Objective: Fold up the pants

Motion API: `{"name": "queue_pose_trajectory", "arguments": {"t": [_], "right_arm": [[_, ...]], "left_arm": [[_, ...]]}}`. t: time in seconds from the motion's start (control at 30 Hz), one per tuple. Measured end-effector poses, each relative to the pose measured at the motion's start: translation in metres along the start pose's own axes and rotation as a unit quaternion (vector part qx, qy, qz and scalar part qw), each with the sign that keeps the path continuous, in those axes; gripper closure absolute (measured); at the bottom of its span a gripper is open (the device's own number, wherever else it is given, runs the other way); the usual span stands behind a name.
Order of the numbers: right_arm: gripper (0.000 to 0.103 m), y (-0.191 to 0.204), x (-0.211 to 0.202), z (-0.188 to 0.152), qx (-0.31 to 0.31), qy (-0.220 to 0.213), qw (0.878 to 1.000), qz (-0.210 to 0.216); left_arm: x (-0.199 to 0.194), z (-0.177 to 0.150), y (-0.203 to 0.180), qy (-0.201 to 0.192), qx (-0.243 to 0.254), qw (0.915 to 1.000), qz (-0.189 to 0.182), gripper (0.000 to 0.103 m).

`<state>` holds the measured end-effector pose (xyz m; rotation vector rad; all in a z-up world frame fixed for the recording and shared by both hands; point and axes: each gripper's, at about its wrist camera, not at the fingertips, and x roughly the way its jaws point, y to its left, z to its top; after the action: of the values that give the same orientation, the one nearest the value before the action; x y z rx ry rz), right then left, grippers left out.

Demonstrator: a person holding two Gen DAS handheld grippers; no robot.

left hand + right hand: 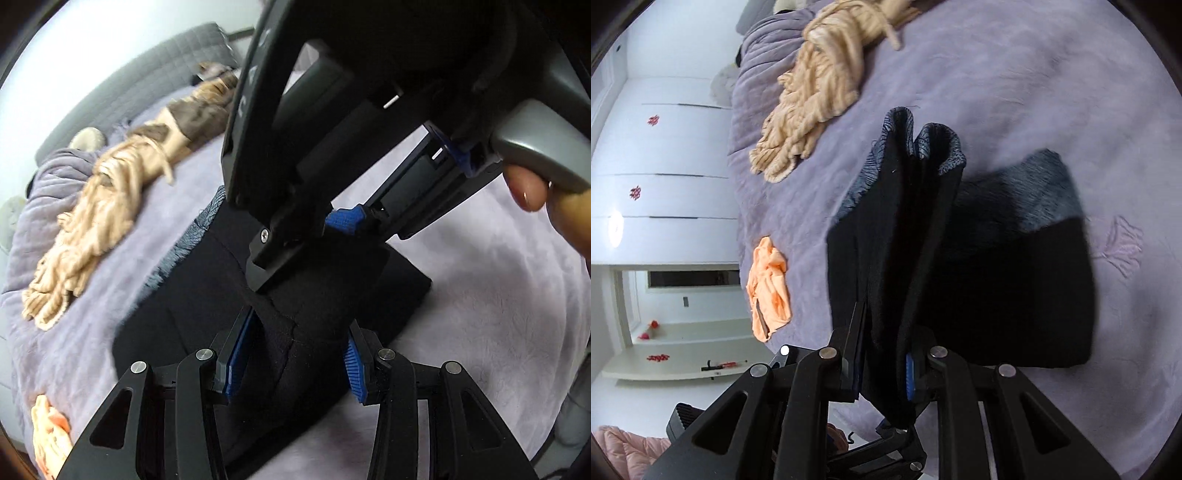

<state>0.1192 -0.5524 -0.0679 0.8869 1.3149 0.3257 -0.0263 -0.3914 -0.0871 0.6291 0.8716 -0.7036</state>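
Note:
The black pants [207, 332] with a grey-blue lining lie partly folded on the lilac bedspread [480, 314]. My left gripper [293, 365] has its blue-padded jaws around a raised fold of the black fabric. The right gripper [306, 236] comes in from above in the left wrist view and also pinches the fabric. In the right wrist view my right gripper [884, 363] is shut on a lifted fold of the pants [1015, 288], whose lining [1045, 192] shows at the far end.
A beige chunky knit [816, 96] lies on the bed beyond the pants. An orange garment [768, 288] lies near the bed's edge. White cabinets [665, 147] stand beside the bed. A grey headboard [147, 74] and a pillow sit at the far end.

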Motion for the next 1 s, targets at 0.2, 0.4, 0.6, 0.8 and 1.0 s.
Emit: {"name": "queue_pose_trajectory", "arguments": {"t": [0.2, 0.4, 0.6, 0.8, 1.0], "right_arm": [[0.084, -0.07, 0.039, -0.015, 0.053, 0.014, 0.998, -0.016], [0.081, -0.065, 0.027, -0.025, 0.015, 0.008, 0.998, -0.059], [0.079, -0.051, 0.032, -0.032, -0.008, 0.003, 0.994, -0.108], [0.074, -0.041, 0.033, -0.035, -0.002, -0.009, 0.988, -0.152], [0.056, -0.03, 0.021, -0.054, 0.001, -0.017, 0.979, -0.202]], "left_arm": [[0.005, -0.018, -0.003, 0.043, 0.013, 0.9987, -0.022, 0.038], [-0.021, -0.047, 0.039, 0.052, -0.029, 0.9982, 0.001, 0.035], [0.006, -0.079, 0.117, 0.136, -0.17, 0.9756, 0.027, 0.026], [0.011, -0.096, 0.144, 0.174, -0.26, 0.9498, -0.016, 0.019], [-0.02, -0.118, 0.143, 0.201, -0.263, 0.9436, -0.01, 0.019]]}}
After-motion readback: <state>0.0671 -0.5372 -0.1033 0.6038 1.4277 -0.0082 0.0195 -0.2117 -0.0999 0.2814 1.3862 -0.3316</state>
